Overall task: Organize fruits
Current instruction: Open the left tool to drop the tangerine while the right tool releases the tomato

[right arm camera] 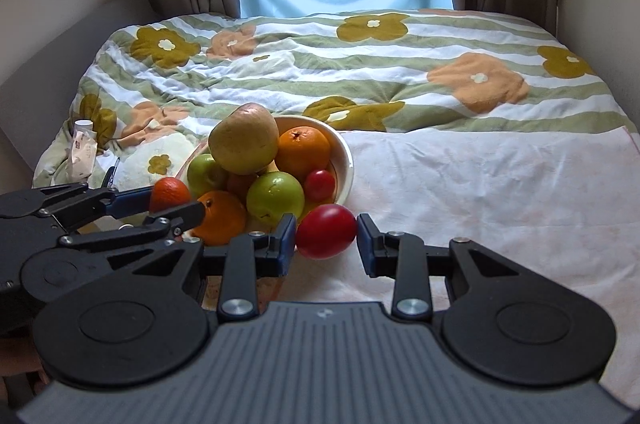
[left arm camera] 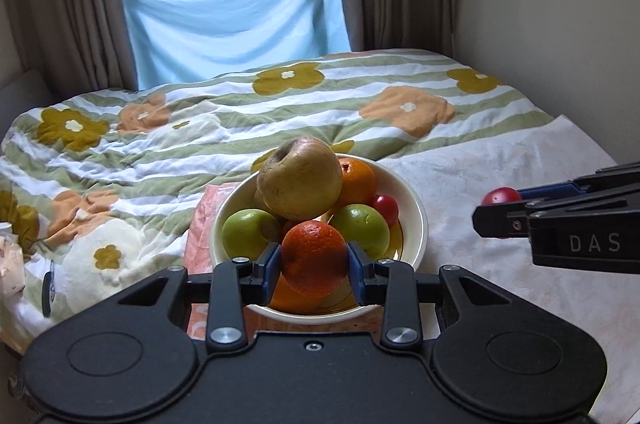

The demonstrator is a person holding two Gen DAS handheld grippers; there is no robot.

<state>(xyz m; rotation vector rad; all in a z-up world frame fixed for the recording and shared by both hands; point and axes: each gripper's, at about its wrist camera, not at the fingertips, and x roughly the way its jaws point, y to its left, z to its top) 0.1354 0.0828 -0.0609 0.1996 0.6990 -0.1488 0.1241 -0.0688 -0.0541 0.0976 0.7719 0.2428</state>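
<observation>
Two grippers, each with a fruit. The left gripper (left arm camera: pixel 313 264) is clamped on a dark orange mandarin (left arm camera: pixel 314 256), pads pressed to both its sides, held just over the near rim of the cream bowl (left arm camera: pixel 416 220). The right gripper (right arm camera: pixel 326 238) has a red plum-like fruit (right arm camera: pixel 326 231) between its jaws; the left pad touches it, and on the right a slim gap seems to show, so the grip is loose at best. It hangs over the white towel (right arm camera: pixel 480 191), just beside the bowl's near edge.

Bowl sits on the bed, on a pinkish cloth at the edge of the floral quilt (left arm camera: pixel 200 127). Inside: big yellow-brown apple (left arm camera: pixel 300 177) on top of the heap, two green apples (left arm camera: pixel 362 228), an orange at the back (left arm camera: pixel 358 181), a small red fruit (left arm camera: pixel 386 208), another orange low under the mandarin.

Step in hand, as I read it: fruits being carried, either out of the bowl for sorting or into it; can't tell which from this alone.

Next move calls for a set-down spot per fruit. Towel is flat and bare, good for the red one. Keep the mandarin clear of the heap; the top apple looks perched and could roll if nudged.
</observation>
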